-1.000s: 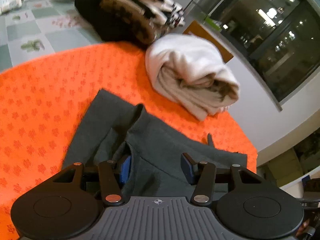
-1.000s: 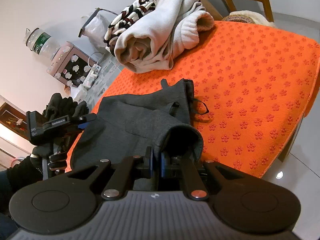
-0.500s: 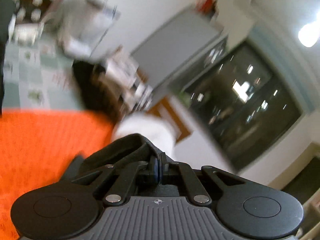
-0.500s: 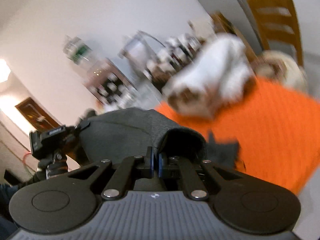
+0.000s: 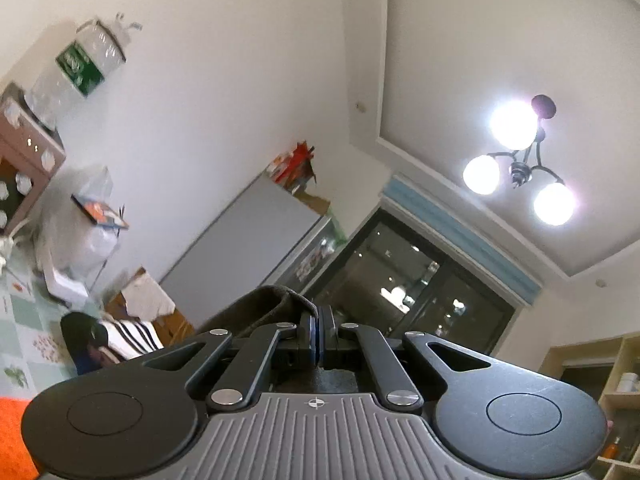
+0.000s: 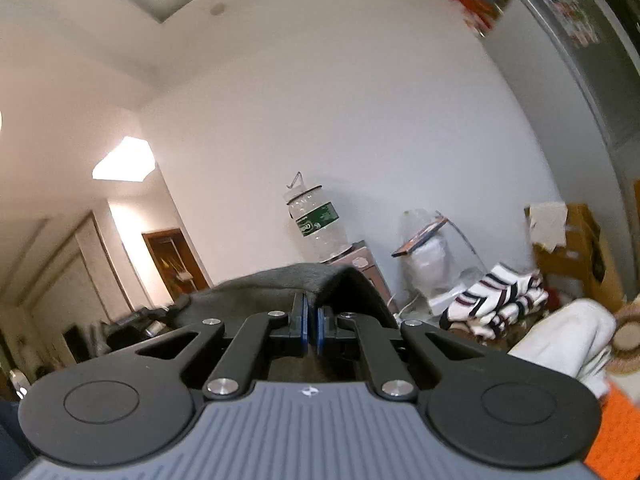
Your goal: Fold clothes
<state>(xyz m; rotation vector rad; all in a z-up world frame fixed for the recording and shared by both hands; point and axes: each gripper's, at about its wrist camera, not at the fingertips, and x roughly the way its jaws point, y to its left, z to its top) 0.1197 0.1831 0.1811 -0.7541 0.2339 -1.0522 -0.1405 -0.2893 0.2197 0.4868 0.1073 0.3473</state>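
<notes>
Both grippers hold the dark grey garment up in the air. My left gripper [image 5: 319, 336] is shut on a fold of the grey garment [image 5: 260, 304], which bulges up just left of its fingers. My right gripper [image 6: 310, 326] is shut on another edge of the grey garment [image 6: 280, 284], whose cloth arches over the fingers. Most of the garment hangs below, out of sight. Both cameras tilt upward toward walls and ceiling. Only slivers of the orange table mat [image 5: 12, 432] [image 6: 616, 436] show at the frame edges.
A folded striped garment [image 6: 496, 296] and a rolled cream garment [image 6: 568, 336] lie at the right in the right wrist view. The striped garment [image 5: 128, 340] also shows low left in the left wrist view. A grey fridge [image 5: 248, 240] stands behind.
The left gripper went from open over the grey garment to shut on it. Both grippers then lifted the garment off the mat and tilted upward.
</notes>
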